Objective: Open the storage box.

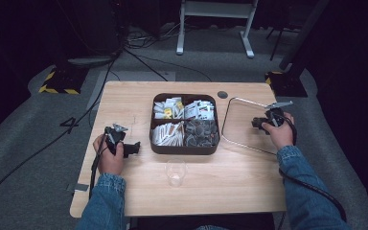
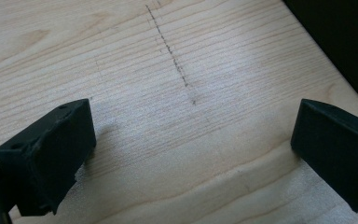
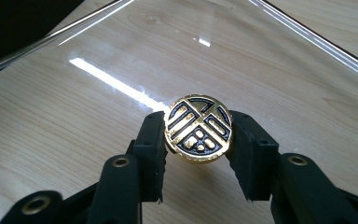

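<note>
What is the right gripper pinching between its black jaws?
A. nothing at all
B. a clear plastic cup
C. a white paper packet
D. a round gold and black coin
D: in the right gripper view, the right gripper has its jaws closed on either side of a round gold and black coin, held above the clear tray.

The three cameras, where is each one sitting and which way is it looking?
High view: sits above the person's side, looking forward and down on the wooden table, brown box and clear tray; both forearms and hands show.
Left gripper view: rides the left gripper, looking along its wide-apart jaws at bare wood.
Right gripper view: rides the right gripper, looking over the clear tray; its jaws pinch a gold and black disc.
Shared: the high view also shows both grippers, table and tray.
</note>
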`<act>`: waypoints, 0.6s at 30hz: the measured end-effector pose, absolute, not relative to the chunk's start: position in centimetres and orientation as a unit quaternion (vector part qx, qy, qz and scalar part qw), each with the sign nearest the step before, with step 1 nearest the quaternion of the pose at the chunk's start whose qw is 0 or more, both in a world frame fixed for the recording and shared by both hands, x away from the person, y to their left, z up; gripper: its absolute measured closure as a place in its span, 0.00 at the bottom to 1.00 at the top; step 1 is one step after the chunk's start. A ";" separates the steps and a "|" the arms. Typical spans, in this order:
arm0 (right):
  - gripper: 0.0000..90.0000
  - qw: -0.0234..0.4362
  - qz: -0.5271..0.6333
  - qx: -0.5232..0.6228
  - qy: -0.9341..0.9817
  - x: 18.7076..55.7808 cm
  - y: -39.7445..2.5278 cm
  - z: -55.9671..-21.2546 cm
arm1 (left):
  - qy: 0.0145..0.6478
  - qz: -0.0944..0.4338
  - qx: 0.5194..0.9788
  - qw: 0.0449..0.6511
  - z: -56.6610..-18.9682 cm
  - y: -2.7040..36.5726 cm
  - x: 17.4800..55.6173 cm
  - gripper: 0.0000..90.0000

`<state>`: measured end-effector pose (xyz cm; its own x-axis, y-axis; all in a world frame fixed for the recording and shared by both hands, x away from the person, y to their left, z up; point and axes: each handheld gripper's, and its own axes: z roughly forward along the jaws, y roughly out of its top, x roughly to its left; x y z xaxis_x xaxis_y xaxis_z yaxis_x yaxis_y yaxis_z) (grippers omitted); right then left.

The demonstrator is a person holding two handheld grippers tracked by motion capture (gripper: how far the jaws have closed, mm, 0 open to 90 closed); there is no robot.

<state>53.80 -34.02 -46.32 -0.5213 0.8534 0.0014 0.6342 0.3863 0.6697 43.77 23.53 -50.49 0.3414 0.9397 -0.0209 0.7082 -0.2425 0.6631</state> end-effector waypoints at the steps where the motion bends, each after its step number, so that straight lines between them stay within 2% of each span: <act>1: 0.65 0.175 0.313 0.457 0.814 53.8 -34.0 -46.4 | 0.539 0.196 0.764 0.296 -50.5 23.5 43.8 0.00; 18: 0.65 0.170 0.308 0.458 0.816 53.5 -33.9 -48.1 | 0.539 0.196 0.764 0.296 -50.5 23.5 43.8 0.00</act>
<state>53.47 -33.88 -48.06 -0.5222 0.8528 0.0047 0.6432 0.3902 0.6588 43.77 23.53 -50.49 0.3425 0.9393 -0.0204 0.7076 -0.2436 0.6632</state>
